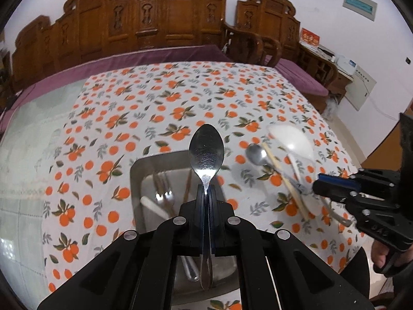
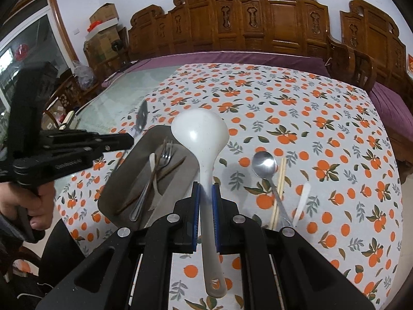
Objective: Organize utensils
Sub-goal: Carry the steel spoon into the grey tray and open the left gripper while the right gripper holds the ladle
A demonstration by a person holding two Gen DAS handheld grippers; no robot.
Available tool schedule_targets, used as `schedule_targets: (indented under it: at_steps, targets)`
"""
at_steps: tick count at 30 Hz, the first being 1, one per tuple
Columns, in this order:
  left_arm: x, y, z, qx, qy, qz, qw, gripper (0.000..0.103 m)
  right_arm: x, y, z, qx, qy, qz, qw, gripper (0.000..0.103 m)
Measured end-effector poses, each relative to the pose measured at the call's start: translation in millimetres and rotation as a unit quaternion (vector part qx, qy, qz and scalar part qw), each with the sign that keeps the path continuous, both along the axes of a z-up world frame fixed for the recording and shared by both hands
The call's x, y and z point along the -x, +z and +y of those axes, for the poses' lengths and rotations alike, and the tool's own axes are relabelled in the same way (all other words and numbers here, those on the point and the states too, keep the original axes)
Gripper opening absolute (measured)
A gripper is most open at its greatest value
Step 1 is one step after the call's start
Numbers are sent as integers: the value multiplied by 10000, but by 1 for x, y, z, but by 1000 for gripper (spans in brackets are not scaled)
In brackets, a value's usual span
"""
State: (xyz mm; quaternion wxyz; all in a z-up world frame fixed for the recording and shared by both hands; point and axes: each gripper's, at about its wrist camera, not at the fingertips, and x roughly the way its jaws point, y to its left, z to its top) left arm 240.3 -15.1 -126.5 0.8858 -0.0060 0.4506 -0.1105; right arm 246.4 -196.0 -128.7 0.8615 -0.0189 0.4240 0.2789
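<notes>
Left wrist view: the left gripper (image 1: 206, 193) has its jaws clamped on a metal spoon (image 1: 205, 152), above the steel tray (image 1: 136, 173) holding a fork (image 1: 162, 193); open worktop (image 1: 155, 98) lies beyond. Right wrist view: the right gripper (image 2: 205, 193) has its jaws clamped on a white ladle (image 2: 199, 134); the tray is left of them, a second spoon (image 2: 264, 165) and chopsticks (image 2: 280, 188) right.

Steel spoon (image 1: 205, 149) and white ladle (image 2: 200, 139) raised over tray (image 2: 165, 178).

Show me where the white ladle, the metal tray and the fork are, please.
white ladle (image 2: 198, 131): right wrist view, on its bowl.
metal tray (image 2: 113, 193): right wrist view, on its left rim.
fork (image 2: 165, 152): right wrist view, on its tines.
</notes>
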Motion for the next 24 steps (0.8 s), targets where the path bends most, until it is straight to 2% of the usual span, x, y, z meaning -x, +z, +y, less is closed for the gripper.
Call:
schedule_targets:
  at_steps: [15, 24]
  targets:
    - [-15, -65, 22, -35, 335, 630, 9974, 2, 6, -5, 11, 96, 54, 120, 9999, 11]
    - [-23, -89, 25, -132, 371, 874, 9954, 2, 6, -8, 13, 139, 61, 160, 9998, 11]
